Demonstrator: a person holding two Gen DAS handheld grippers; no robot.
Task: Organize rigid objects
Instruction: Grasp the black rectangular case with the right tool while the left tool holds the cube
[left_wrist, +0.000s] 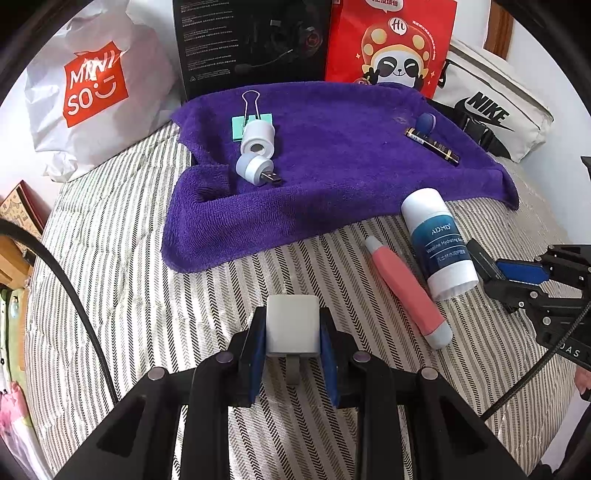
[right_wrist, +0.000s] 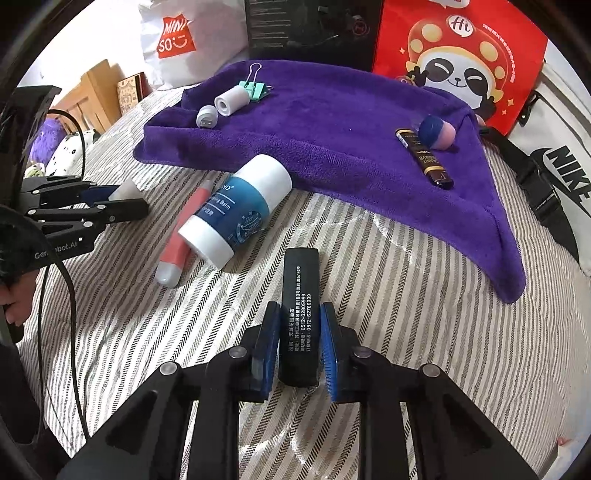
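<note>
My left gripper (left_wrist: 293, 332) is shut on a small white block (left_wrist: 293, 321) with a grey tab under it, held over the striped bedding (left_wrist: 147, 295). My right gripper (right_wrist: 300, 332) is shut on a flat black bar (right_wrist: 300, 288) printed with white text. A white and blue balm stick (right_wrist: 236, 206) and a pink tube (right_wrist: 184, 229) lie side by side just short of the purple towel (right_wrist: 332, 122). On the towel rest a mint binder clip (left_wrist: 255, 120), a white roll (left_wrist: 258, 136), a small grey USB piece (left_wrist: 255, 168), a dark brown tube (right_wrist: 424, 158) and a blue and pink ball (right_wrist: 437, 133).
Behind the towel stand a white Miniso bag (left_wrist: 92, 92), a black box (left_wrist: 255, 44), a red panda bag (left_wrist: 391, 44) and a white Nike bag (left_wrist: 491, 110). A black cable (left_wrist: 74, 295) curves at the left. Wooden furniture (right_wrist: 88, 99) sits beyond the bed's left edge.
</note>
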